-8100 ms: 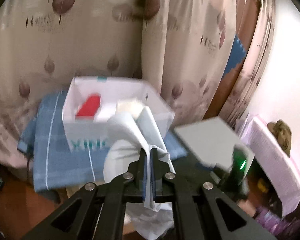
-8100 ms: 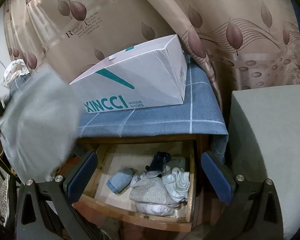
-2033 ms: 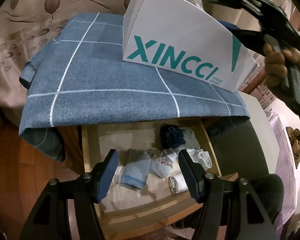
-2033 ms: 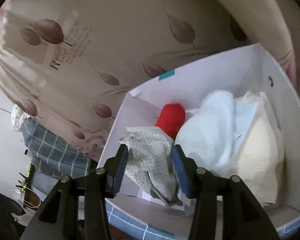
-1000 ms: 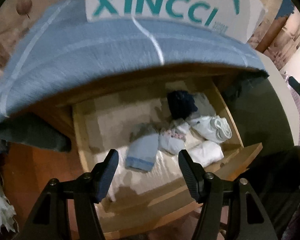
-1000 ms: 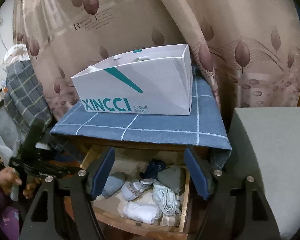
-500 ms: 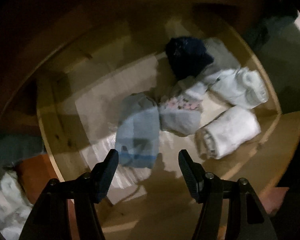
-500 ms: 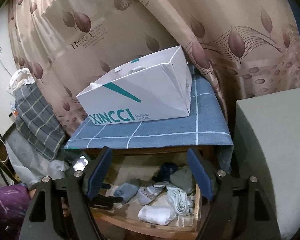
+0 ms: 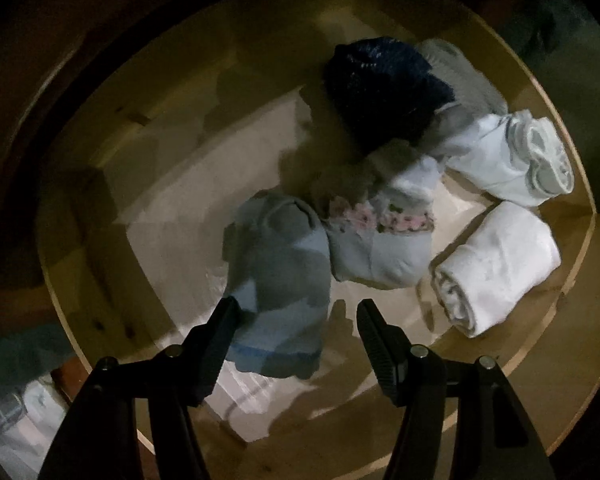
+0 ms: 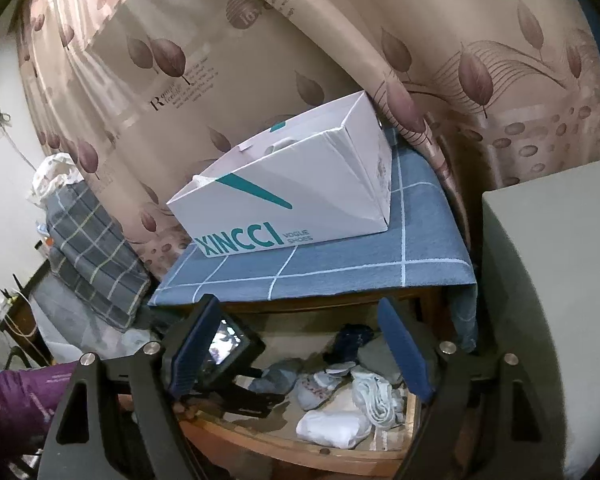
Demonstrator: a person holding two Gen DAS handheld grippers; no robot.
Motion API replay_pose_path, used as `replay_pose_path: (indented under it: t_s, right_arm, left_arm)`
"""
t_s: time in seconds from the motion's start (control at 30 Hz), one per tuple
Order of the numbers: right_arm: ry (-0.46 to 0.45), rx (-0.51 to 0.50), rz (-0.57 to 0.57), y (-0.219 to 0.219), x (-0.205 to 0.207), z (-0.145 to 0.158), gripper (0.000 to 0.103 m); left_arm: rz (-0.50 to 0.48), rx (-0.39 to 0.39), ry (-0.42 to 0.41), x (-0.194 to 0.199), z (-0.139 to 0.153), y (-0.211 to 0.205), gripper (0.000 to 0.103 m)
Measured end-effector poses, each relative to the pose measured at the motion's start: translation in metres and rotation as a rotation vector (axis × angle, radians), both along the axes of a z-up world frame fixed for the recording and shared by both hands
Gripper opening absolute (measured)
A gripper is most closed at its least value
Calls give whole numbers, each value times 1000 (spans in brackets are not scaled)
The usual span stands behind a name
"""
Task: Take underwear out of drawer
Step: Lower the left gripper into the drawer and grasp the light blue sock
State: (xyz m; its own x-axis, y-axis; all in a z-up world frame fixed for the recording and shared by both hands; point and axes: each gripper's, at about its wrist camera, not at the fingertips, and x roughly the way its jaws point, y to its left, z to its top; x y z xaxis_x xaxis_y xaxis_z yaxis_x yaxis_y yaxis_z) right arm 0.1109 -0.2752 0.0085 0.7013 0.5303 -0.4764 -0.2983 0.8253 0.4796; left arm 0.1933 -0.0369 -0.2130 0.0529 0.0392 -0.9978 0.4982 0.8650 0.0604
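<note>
Left gripper (image 9: 296, 312) points straight down into the open wooden drawer (image 9: 80, 280), jaws parted about halfway and holding nothing; the folded light-blue underwear (image 9: 278, 276) lies on the drawer floor with its near end between the fingertips, left pad just beside its edge, no visible pinch. Touching it on the right is a pale-blue piece with a pink floral band (image 9: 380, 236). Past that, a dark navy bundle (image 9: 380, 88) with a grey piece (image 9: 460, 72) behind it. Two white rolls sit along the right side: one (image 9: 512, 156) further in, one (image 9: 496, 268) nearer the front rail. Lighting inside the drawer is dim. Right gripper (image 10: 296, 344) is held back from the cabinet, angled slightly down, empty, jaws wide and opening further. Its view shows the left gripper's body (image 10: 224, 356) low over the drawer's left half, a purple sleeve (image 10: 16, 396) behind it. A blue checked cloth (image 10: 340, 264) covers the cabinet top, with a white XINCCI shoe box (image 10: 300, 196) on it. Leaf-print curtain (image 10: 480, 60) hangs behind; grey plaid fabric (image 10: 92, 240) is piled at left, a grey block (image 10: 560, 300) at right.
</note>
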Motion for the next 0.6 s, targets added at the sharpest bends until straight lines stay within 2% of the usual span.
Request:
replay_pose_path:
  t_s: [0.3, 0.53, 0.6]
  right_arm:
    - [32, 54, 5, -5, 4, -4, 79]
    - [44, 49, 9, -5, 6, -7, 79]
    - [49, 41, 11, -3, 6, -8, 81]
  left_arm:
    - [-35, 35, 62, 21, -18, 3, 64]
    - [-49, 41, 79, 35, -26, 6, 64]
    - [-38, 29, 68, 28, -27, 10, 58]
